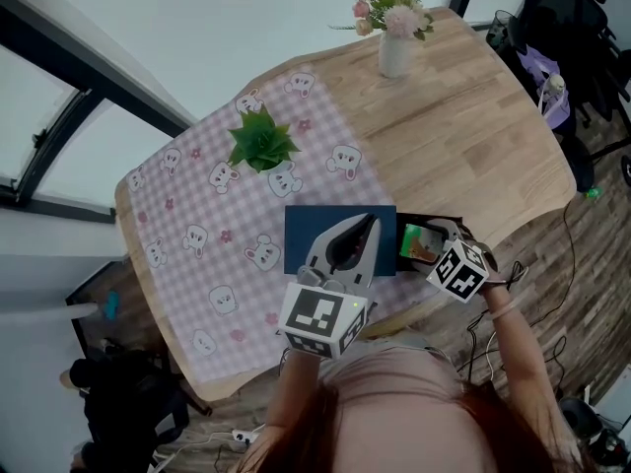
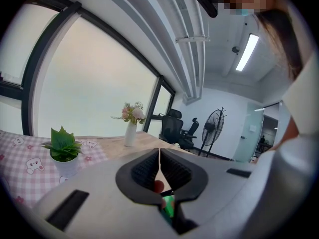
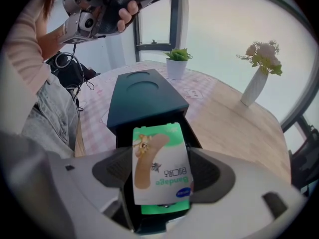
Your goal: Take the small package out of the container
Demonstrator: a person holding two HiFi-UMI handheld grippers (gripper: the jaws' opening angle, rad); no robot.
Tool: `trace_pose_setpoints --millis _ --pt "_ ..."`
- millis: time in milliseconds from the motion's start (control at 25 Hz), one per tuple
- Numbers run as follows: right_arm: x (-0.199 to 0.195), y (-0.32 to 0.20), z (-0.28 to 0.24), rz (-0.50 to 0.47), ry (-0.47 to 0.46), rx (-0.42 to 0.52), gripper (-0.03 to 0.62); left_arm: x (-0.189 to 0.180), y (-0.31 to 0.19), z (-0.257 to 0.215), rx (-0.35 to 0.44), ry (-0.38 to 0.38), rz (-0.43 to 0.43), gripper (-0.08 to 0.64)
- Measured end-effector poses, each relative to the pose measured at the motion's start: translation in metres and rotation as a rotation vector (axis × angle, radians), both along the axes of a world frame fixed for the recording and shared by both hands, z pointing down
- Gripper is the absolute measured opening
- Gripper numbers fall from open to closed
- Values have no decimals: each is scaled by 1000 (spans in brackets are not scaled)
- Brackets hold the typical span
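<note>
Where the right gripper (image 3: 163, 180) clamps, the small package (image 3: 158, 156) sits pinched

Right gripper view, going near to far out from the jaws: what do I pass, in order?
Bandage package between the jaws → dark box → potted plant

Our left gripper (image 1: 368, 223) hovers over the dark blue rectangular box (image 1: 304, 233), our right gripper (image 1: 435, 233) at the small green package (image 1: 414, 242) beside its right end.
</note>
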State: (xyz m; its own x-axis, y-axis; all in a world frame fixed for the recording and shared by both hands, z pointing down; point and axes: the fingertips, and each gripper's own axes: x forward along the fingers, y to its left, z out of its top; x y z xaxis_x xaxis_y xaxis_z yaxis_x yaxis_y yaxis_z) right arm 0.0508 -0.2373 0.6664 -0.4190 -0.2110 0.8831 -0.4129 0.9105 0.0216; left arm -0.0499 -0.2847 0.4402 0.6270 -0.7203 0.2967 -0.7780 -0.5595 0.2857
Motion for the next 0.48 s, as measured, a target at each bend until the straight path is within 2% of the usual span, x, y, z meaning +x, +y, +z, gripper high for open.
trace_pose_setpoints --millis 480 --pt "3 7 -28 83 -59 57 353 11 20 -17 45 0 24 14"
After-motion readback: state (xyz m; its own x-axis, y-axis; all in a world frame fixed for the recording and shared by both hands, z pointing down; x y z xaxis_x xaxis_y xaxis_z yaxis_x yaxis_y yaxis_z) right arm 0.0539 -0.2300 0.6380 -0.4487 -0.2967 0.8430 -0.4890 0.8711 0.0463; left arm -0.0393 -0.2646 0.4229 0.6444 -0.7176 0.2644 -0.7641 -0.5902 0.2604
